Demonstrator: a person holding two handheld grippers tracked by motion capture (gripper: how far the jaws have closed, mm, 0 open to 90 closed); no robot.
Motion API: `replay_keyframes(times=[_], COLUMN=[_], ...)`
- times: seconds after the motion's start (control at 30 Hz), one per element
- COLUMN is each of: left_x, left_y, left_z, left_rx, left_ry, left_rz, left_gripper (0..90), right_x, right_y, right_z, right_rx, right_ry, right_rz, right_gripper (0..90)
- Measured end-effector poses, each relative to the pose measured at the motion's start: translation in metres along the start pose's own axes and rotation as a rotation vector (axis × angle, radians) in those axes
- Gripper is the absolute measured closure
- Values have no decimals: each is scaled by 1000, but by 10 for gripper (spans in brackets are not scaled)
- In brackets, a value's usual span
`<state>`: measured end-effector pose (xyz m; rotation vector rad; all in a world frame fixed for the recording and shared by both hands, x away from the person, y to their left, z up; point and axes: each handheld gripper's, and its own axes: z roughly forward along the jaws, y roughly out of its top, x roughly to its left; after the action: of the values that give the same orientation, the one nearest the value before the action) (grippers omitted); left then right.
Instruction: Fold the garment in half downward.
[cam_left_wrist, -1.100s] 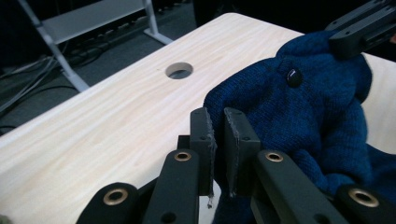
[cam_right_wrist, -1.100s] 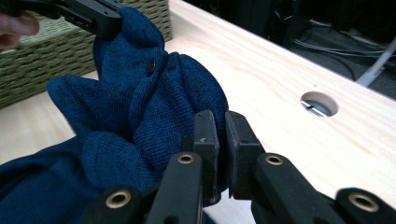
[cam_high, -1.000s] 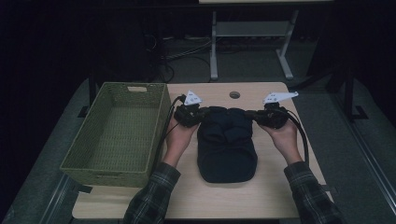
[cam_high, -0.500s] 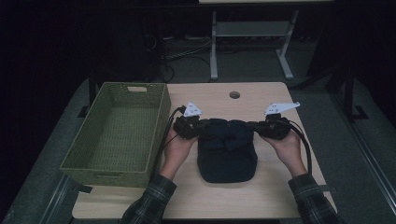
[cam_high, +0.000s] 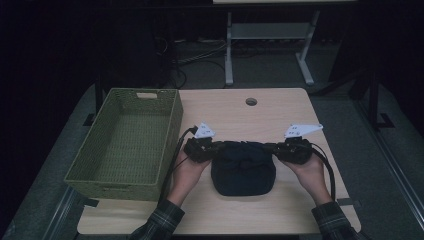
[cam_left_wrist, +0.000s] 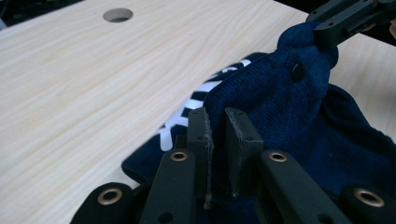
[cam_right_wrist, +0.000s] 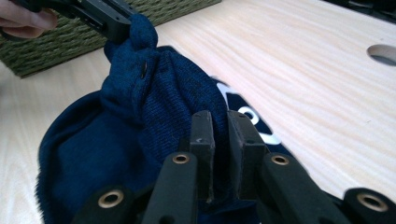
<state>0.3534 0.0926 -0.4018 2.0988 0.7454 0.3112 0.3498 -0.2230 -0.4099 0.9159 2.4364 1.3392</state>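
Observation:
A dark blue knit garment (cam_high: 243, 170) with white print lies on the wooden table (cam_high: 280, 110), in front of the person. My left gripper (cam_high: 212, 148) pinches its far left corner and my right gripper (cam_high: 274, 148) pinches its far right corner. The far edge is lifted and stretched between them. In the left gripper view the jaws (cam_left_wrist: 217, 114) stand almost together with the knit (cam_left_wrist: 280, 98) between their tips. The right gripper view shows its jaws (cam_right_wrist: 219, 116) nipping the cloth (cam_right_wrist: 154, 93) the same way. Both pairs of jaws have just eased open slightly, cloth still between them.
A green woven basket (cam_high: 172, 125) stands at the left of the table, close beside my left hand. A round hole (cam_high: 251, 101) sits in the tabletop beyond the garment. Cables trail from both grippers toward the person. Dark floor and a metal frame lie behind the table.
Both grippers have come toward the person and slightly down, drawing the garment's far edge back over it. The garment now looks shorter, folded on itself.

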Motion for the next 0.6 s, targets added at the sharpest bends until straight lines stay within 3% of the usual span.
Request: replay_keyframes(times=[0.6], left_x=[-26], left_y=[-36], left_z=[-15], left_rx=[63], left_ry=[-63], left_rz=[29], left_gripper=[737], right_x=[32], right_y=[-29], right_z=[-13], right_rx=[34], right_ry=[57], right_rz=[-10], right_gripper=[737])
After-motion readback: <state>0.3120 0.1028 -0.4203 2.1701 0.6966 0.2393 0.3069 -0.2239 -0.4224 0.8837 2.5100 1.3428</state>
